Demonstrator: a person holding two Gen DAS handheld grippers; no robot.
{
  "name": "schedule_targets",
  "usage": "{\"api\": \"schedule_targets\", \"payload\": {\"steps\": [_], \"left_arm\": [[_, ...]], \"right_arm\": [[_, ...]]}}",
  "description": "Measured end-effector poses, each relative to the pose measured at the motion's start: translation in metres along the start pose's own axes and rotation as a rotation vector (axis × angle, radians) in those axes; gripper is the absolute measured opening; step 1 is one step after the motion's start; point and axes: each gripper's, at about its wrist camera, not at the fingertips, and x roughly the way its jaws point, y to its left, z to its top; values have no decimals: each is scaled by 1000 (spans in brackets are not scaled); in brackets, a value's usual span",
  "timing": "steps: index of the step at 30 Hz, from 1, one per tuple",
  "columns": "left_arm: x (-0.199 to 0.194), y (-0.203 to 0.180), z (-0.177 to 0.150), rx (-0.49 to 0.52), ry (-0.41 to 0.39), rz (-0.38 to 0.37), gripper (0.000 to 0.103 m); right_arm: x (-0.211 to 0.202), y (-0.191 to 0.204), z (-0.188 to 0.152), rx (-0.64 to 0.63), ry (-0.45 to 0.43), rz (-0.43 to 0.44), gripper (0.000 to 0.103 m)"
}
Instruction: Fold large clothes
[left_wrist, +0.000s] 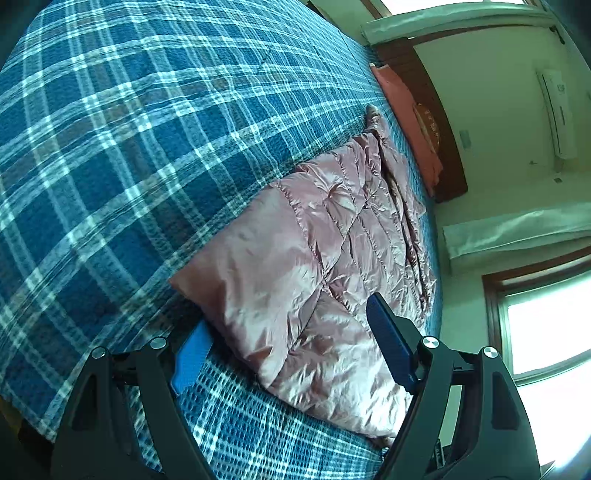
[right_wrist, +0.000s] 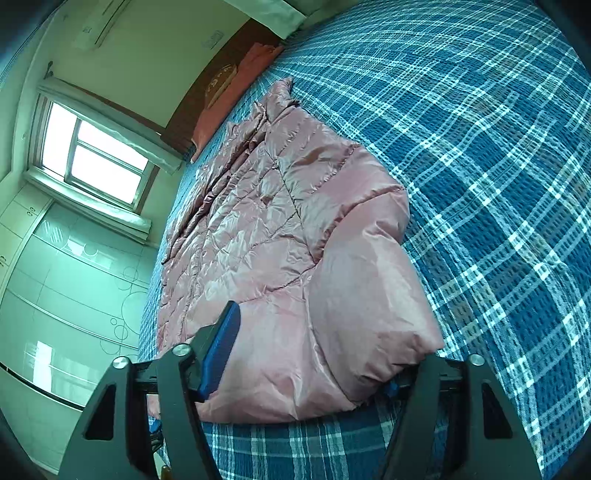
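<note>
A shiny pink quilted down jacket (left_wrist: 325, 251) lies flat on a bed with a blue plaid cover (left_wrist: 129, 155). In the left wrist view my left gripper (left_wrist: 291, 343) is open, its blue pads straddling the jacket's near hem corner, one under the edge and one above. In the right wrist view the jacket (right_wrist: 295, 236) has a sleeve folded across its body. My right gripper (right_wrist: 314, 354) is open around the jacket's near bottom edge; the left pad (right_wrist: 219, 354) rests on the fabric, the right pad is mostly hidden under the sleeve cuff.
A salmon pillow (left_wrist: 410, 122) and a dark wooden headboard (left_wrist: 428, 96) stand at the bed's far end. A window (right_wrist: 96, 158) and white wardrobe (right_wrist: 66, 288) are beside the bed. Plaid cover (right_wrist: 498, 166) stretches wide beside the jacket.
</note>
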Motion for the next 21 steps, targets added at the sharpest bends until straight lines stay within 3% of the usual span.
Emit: {"api": "schedule_targets", "payload": {"steps": [4,6,9,12,21], "left_arm": [[11,-11,3,49,-28,25,76],[18,-16,2,60,1,6,55],[24,-17,1,44,18,-12,36],[21,-15,4,48,9,-29,12],[4,-33,20,37,-18,-148,5]], "right_arm": [[6,-2,2,13,-6,-8,46],[9,0,3,7,-9,-9,33],[11,1,6,10,-31,6,21],[7,2,8,13,-61,35,16],[-16,25,24,-8,-121,181,13]]}}
